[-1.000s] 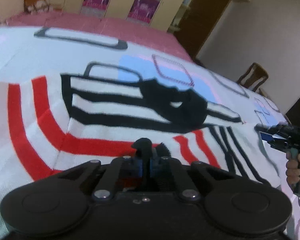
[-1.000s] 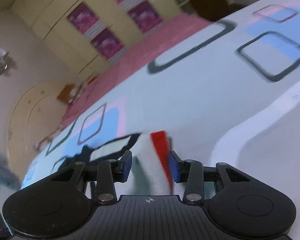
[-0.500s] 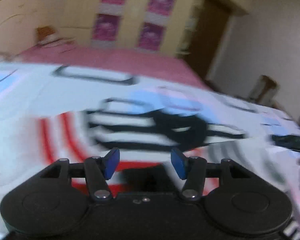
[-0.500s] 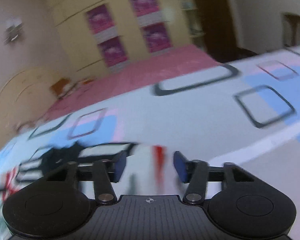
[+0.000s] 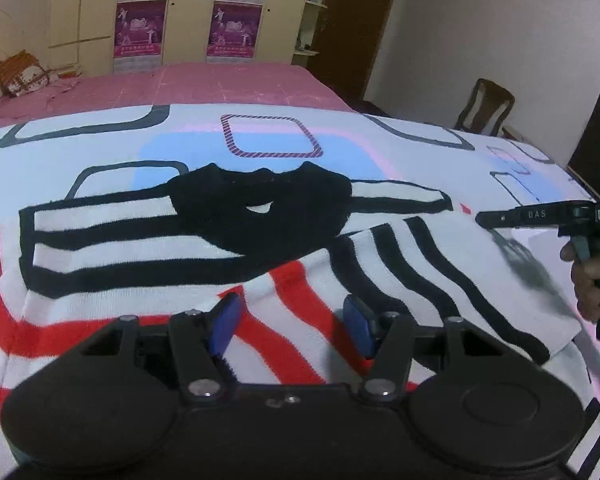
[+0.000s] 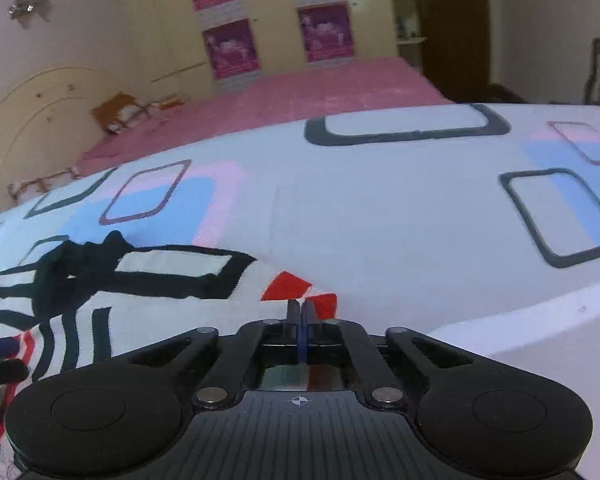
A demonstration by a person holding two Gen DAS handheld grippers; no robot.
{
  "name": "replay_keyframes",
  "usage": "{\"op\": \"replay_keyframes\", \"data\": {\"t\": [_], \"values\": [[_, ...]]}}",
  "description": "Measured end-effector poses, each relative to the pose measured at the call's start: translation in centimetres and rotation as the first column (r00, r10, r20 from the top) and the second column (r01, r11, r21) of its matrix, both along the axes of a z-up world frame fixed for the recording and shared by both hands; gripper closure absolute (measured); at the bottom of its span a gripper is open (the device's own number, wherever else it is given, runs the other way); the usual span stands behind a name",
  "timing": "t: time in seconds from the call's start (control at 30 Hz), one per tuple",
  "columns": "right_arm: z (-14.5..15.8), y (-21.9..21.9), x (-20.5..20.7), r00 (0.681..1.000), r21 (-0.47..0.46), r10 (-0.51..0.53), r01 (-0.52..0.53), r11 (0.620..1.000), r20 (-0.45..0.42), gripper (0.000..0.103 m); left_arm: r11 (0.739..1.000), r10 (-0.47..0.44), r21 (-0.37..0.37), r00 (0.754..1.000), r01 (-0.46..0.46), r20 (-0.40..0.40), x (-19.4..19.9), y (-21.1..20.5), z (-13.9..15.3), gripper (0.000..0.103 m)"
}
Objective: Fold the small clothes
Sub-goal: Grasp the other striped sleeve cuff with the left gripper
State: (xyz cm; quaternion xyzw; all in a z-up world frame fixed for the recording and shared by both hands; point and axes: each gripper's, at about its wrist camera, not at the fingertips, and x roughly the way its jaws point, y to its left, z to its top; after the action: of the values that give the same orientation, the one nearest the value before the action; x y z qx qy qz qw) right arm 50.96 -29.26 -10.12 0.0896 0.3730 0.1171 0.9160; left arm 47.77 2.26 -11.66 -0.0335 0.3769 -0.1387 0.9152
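Note:
A white knit sweater (image 5: 204,248) with black and red stripes and a black collar lies on the bed; its right sleeve is folded across the body. My left gripper (image 5: 292,322) is open and empty, hovering over the red stripes at the sweater's near edge. My right gripper (image 6: 299,312) is shut, its tips at the sweater's (image 6: 172,300) right edge by the red patches; whether fabric is pinched I cannot tell. The right gripper also shows in the left wrist view (image 5: 484,219), at the sweater's right side.
The bed sheet (image 6: 380,208) is white with blue, pink and dark square patterns. A pink bed (image 5: 188,84) lies beyond, with wardrobes behind it. A wooden chair (image 5: 488,106) stands at the far right.
My left gripper let go of the sweater, opened and drew back. My right gripper went from open around the sweater's edge to shut.

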Motion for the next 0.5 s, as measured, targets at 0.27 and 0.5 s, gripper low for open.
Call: {"op": "replay_keyframes", "data": {"t": [0.27,0.5], "values": [[1.6,1.5,-2.5,1.000,-0.040,0.015,-0.015,0.999,-0.001,0.103,0.999,-0.050,0.002,0.998,0.050,0.040,-1.1,-2.5,1.7,0.038],[3.2,2.6,-6.7,0.999,-0.071,0.012,-0.010,0.997,0.032,0.103,0.998,-0.061,0.011,0.997,0.060,0.040,-3.4,-2.8,2.0,0.039]]}}
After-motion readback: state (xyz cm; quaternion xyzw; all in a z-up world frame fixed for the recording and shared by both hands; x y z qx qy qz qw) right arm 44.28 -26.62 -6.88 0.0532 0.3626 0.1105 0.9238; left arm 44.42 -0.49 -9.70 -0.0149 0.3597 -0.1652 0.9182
